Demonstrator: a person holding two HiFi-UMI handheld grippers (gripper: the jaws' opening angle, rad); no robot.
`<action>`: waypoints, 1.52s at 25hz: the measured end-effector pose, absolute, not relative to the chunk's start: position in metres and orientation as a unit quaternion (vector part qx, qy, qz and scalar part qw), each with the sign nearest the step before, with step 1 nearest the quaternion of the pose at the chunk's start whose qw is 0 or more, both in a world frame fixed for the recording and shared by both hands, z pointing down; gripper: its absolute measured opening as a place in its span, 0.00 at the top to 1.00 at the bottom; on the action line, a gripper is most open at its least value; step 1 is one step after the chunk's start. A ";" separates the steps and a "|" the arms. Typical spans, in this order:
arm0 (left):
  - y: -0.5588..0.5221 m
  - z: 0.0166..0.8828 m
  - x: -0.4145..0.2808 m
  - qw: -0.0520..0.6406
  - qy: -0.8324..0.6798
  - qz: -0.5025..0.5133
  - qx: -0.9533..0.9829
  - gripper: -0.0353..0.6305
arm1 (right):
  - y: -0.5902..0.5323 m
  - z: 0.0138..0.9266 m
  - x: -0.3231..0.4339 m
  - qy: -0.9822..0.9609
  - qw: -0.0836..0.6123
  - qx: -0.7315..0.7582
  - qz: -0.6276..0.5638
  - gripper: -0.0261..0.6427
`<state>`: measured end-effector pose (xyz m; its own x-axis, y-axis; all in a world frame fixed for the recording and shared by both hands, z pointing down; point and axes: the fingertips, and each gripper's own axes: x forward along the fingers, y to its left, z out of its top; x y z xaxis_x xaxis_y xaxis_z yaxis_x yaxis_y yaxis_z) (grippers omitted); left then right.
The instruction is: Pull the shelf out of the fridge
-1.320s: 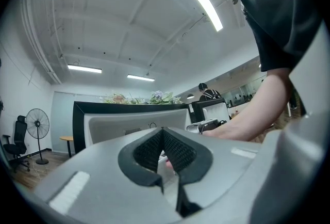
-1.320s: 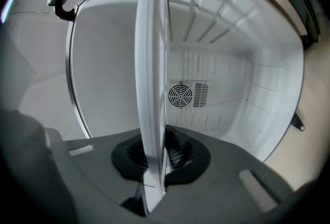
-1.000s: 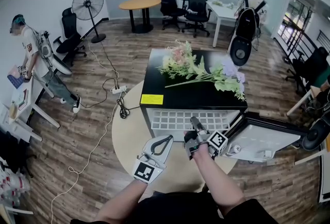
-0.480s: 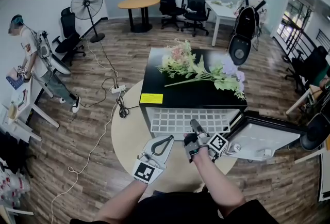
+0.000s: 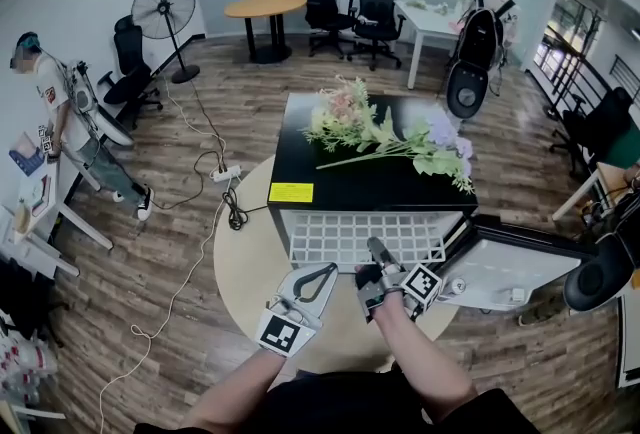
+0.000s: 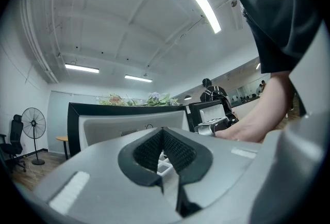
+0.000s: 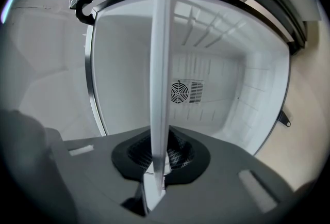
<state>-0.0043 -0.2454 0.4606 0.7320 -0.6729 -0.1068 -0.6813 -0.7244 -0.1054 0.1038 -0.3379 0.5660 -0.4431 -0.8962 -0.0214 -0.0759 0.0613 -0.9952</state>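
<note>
Head view: the shelf (image 5: 360,234), a white grid panel, projects from the front of the black fridge (image 5: 375,184). The right tongs (image 5: 378,250) meet its front edge and the left tongs (image 5: 318,274) hang near it, not touching. Left gripper view: the left tongs stand closed tip to tip, gripping nothing. Right gripper view: the shelf, seen edge-on as a thin white slab, passes between the right tongs' pads, which are clamped on its front rim.

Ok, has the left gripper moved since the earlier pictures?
No. The left gripper holds the same spot over the round mat, just as far below the yellow label on the fridge as before.
</note>
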 end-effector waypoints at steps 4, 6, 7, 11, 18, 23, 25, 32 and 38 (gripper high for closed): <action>-0.245 0.461 -0.003 0.068 0.362 0.030 -0.929 0.95 | -0.331 0.566 0.104 0.634 0.359 -0.388 -0.565 0.91; -0.242 0.462 -0.001 0.066 0.359 0.029 -0.930 0.95 | -0.326 0.567 0.103 0.634 0.357 -0.388 -0.566 0.91; -0.241 0.462 0.000 0.067 0.357 0.028 -0.931 0.95 | -0.323 0.566 0.102 0.633 0.356 -0.388 -0.567 0.91; -0.239 0.461 0.005 0.070 0.351 0.029 -0.933 0.95 | -0.315 0.567 0.103 0.635 0.352 -0.389 -0.567 0.91; -0.238 0.461 0.007 0.069 0.348 0.032 -0.934 0.95 | -0.305 0.568 0.102 0.635 0.345 -0.393 -0.569 0.91; -0.231 0.459 0.009 0.070 0.344 0.030 -0.936 0.95 | -0.286 0.567 0.101 0.636 0.336 -0.400 -0.568 0.91; -0.229 0.459 0.010 0.071 0.343 0.029 -0.936 0.95 | -0.282 0.566 0.101 0.637 0.331 -0.406 -0.566 0.91; -0.230 0.463 0.015 0.077 0.338 0.025 -0.938 0.95 | -0.281 0.568 0.102 0.640 0.318 -0.417 -0.562 0.91; -0.231 0.469 0.017 0.078 0.334 0.026 -0.939 0.95 | -0.279 0.569 0.104 0.644 0.302 -0.429 -0.556 0.91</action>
